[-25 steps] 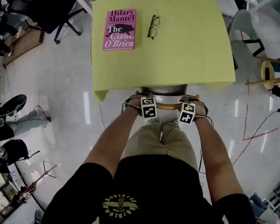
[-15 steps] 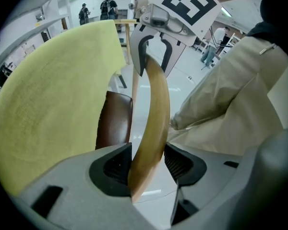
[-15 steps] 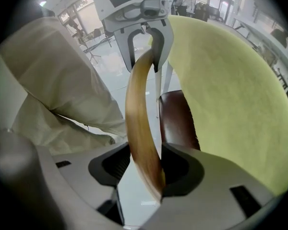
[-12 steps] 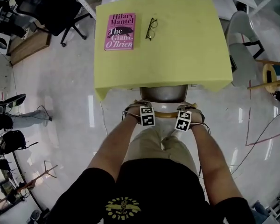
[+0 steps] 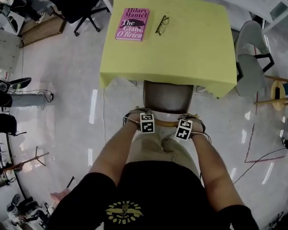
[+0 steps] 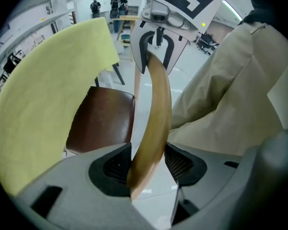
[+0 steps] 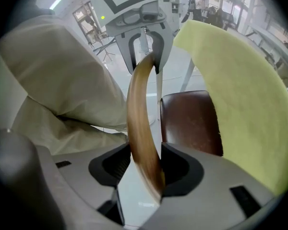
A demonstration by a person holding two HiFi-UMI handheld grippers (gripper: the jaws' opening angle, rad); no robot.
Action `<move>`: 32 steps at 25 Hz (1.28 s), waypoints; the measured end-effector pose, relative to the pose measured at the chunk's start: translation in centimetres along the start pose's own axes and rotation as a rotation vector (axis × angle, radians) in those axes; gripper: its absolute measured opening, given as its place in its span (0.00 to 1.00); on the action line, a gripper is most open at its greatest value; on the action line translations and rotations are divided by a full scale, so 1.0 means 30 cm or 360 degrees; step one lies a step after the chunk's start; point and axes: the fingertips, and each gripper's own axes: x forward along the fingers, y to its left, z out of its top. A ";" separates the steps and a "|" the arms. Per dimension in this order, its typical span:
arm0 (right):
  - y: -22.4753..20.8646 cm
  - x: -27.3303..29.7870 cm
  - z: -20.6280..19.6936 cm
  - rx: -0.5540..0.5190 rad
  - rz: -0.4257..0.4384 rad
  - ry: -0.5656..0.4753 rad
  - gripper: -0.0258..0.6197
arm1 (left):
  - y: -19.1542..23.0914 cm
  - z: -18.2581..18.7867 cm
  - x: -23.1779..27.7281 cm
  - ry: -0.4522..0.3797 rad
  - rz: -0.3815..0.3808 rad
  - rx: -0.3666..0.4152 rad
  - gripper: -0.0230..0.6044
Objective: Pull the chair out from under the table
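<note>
Two grips on the rail: my left gripper & right gripper each pinch it. Rail runs parallel w/ table edge; chair partly under table, so I'd pull straight away from it.

A pink book, upper left of centre in the head view, lies on the yellow table. Its cover reads "Hilary Mantel" above "The Giant, O'Brien". At the bottom of the frame, the yellow emblem on the person's black shirt carries lettering too small to read.
</note>
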 end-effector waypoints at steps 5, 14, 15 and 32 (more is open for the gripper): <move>0.082 0.000 -0.019 -0.0043 0.0029 -0.0017 0.34 | -0.083 0.008 0.013 0.0022 0.0035 -0.0033 0.36; 0.236 0.017 -0.058 -0.0120 0.0100 0.0015 0.33 | -0.266 0.020 0.049 0.0042 0.0036 -0.0088 0.35; 0.254 0.021 -0.056 -0.0116 0.0099 0.0009 0.33 | -0.284 0.016 0.052 0.0043 0.0036 -0.0090 0.35; 0.537 0.047 -0.057 -0.0023 0.0026 -0.0004 0.33 | -0.531 -0.023 0.050 0.0018 0.0006 -0.0011 0.33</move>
